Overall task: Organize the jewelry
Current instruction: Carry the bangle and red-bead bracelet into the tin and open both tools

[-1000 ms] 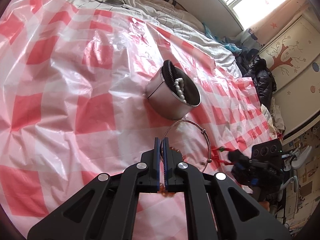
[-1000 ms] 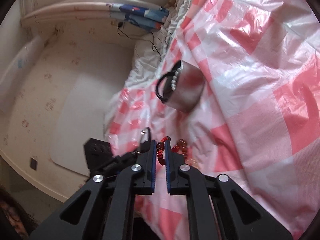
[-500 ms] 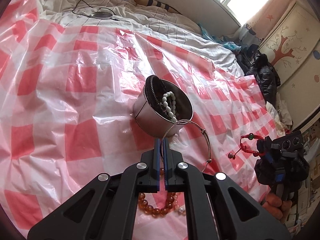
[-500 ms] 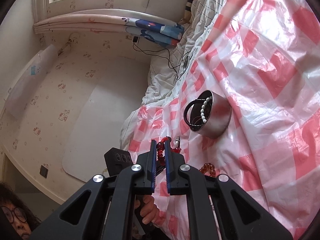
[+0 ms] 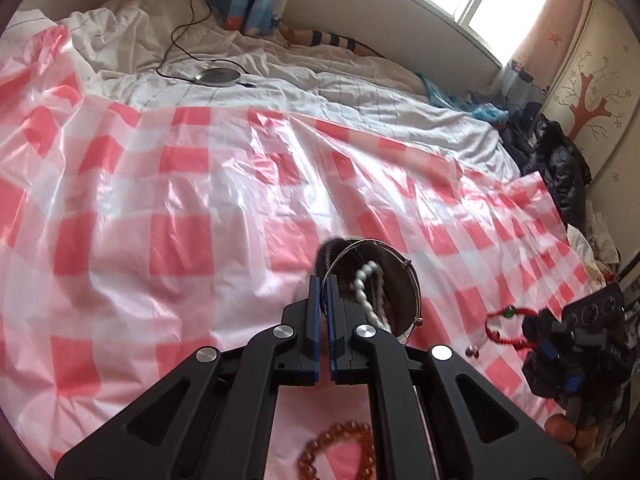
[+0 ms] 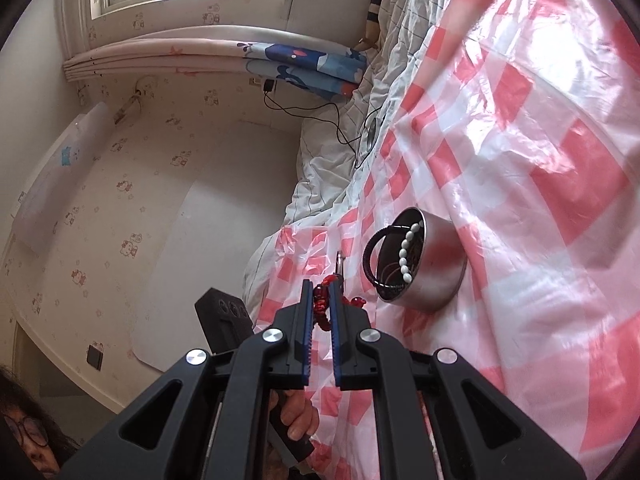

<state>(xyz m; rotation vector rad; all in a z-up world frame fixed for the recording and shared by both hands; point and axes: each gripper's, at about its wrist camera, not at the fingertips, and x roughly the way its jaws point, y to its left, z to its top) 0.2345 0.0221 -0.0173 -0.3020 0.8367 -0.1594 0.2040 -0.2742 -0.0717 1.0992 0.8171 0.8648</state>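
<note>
Two grippers were at work over the bed, each pinching a piece of jewelry. The left gripper (image 5: 323, 280) had its blue-padded jaws pressed almost together on a thin silver wire bangle (image 5: 416, 280), whose hoop curved out to the right of the fingertips and hung over the mouth of the metal tin (image 5: 404, 300). The right gripper (image 6: 321, 286) had its jaws drawn in on a red beaded bracelet (image 6: 320, 308), with a narrow gap showing between the pads where the red beads sat; from the left wrist view the same bracelet (image 5: 506, 326) dangled as a loop from the other tool, to the right of the tin and apart from it.

The tin lay tilted on a pink-and-white checked plastic sheet (image 5: 180, 240), its opening turned toward the grippers. Inside it lay a string of white beads (image 6: 408, 252), and a black ring (image 6: 370, 254) leaned at its rim. An amber bead bracelet (image 5: 336, 456) rested on the sheet below the left gripper. A hand (image 6: 298, 416) gripped the left tool's handle. Beyond the sheet lay a rumpled white bedcover (image 5: 280, 92) with a round grey disc (image 5: 218, 76) on a black cable.
</note>
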